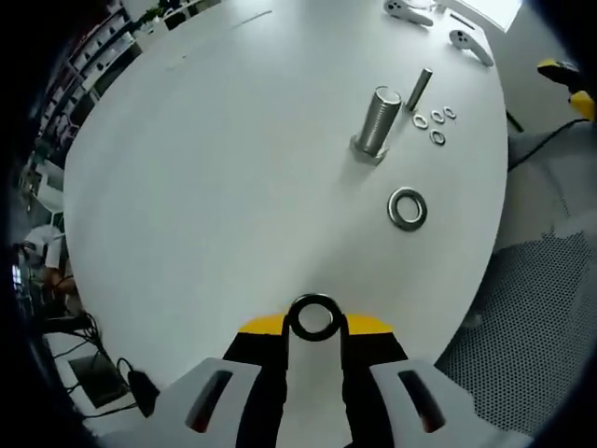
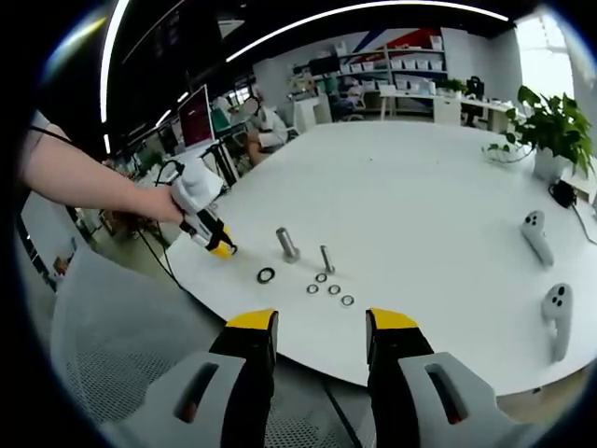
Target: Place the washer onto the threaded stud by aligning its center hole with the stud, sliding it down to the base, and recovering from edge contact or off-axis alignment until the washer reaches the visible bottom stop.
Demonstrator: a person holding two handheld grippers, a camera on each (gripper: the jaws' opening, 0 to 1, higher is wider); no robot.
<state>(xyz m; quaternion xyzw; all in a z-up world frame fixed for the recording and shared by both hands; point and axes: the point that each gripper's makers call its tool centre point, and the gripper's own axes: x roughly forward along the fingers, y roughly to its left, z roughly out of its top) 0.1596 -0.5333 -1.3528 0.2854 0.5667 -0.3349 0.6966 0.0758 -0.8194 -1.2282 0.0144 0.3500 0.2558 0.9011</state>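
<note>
One washer (image 1: pixel 313 317) is pinched by the left gripper (image 1: pixel 314 329) (jaws narrow), well short of the threaded stud (image 1: pixel 376 122); the right gripper (image 2: pixel 319 336) is held wide, unladen.

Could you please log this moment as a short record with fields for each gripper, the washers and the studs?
left gripper: fingers shut on a washer, held above the white table
right gripper: open, holding nothing, back from the table edge
large threaded stud: upright on its hex base, nothing on it yet
large loose washer: flat on the table, near the large stud
thin stud: behind the large one
small washers: four, lying beside the thin stud
</note>
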